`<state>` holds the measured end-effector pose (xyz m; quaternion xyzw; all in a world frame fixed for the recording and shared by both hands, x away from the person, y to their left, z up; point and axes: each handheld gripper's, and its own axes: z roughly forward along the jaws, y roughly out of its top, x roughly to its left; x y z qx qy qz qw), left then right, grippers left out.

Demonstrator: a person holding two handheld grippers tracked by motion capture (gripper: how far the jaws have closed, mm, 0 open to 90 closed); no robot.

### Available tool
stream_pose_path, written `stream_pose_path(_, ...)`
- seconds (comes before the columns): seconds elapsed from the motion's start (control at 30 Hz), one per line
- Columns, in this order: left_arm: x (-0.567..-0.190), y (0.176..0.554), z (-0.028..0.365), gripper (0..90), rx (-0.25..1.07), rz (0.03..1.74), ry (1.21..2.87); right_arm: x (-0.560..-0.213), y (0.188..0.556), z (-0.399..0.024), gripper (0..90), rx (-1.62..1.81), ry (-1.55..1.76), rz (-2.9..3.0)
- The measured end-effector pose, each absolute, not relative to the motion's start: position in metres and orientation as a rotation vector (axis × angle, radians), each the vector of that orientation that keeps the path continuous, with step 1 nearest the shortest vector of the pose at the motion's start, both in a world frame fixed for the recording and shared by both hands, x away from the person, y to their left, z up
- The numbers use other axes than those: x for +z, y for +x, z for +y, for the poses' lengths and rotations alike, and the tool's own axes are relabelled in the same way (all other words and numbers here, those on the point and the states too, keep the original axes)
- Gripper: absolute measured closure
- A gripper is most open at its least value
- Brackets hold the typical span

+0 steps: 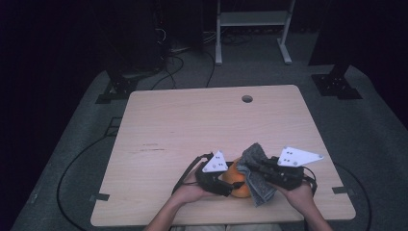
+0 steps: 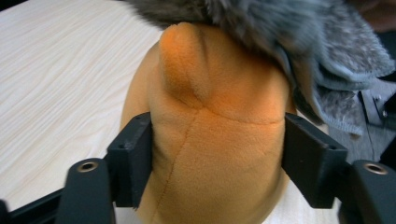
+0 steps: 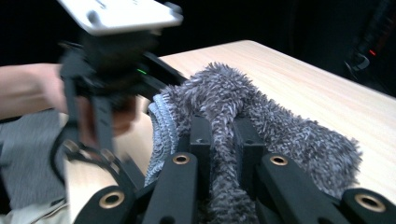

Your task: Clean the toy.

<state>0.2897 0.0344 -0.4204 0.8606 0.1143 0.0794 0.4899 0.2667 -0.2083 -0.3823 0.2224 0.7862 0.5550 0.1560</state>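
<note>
Jaws first, from the high view: the left gripper [image 1: 230, 185] clamps the orange plush toy [image 1: 237, 179] near the counter [image 1: 192, 120] front edge, steadying it while the right gripper [image 1: 253, 167] holds the grey fluffy cloth [image 1: 257, 180] against it. In the left gripper view, the 2 jaws press the toy's [image 2: 210, 140] sides, cloth [image 2: 299, 37] draped beyond them. In the right gripper view, the jaws pinch a fold of cloth [image 3: 280, 126] tight, probably for wiping.

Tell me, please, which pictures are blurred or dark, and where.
High view: dim, the room behind the table nearly black. Left gripper view: bright, orange plush toy fairly sharp, grey fluffy cloth soft at the top. Right gripper view: the left gripper is motion-blurred; background dark.
</note>
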Motion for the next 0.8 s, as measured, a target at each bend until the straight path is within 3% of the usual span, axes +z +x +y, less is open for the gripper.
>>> stream_pose_path(0.13,-0.421,0.281,0.031,34.4,0.252,0.188,2.133,-0.378,0.263,-0.192,80.7,1.507,0.558,2.286)
stream_pose_path(0.3,-0.422,0.282,0.032,33.7,0.223,0.18,2.119,-0.384,0.279,-0.217,80.7,1.487,0.715,2.257)
stream_pose_path(0.5,-0.425,0.289,0.023,11.7,0.194,0.274,2.146,-0.388,0.286,-0.229,80.6,1.613,0.791,2.287)
stream_pose_path(0.67,-0.426,0.282,0.029,25.4,0.247,0.17,2.161,-0.382,0.281,-0.211,80.7,1.563,0.679,2.376)
stream_pose_path(0.8,-0.427,0.282,0.03,27.9,0.239,0.147,2.158,-0.39,0.29,-0.225,80.6,1.61,0.754,2.387)
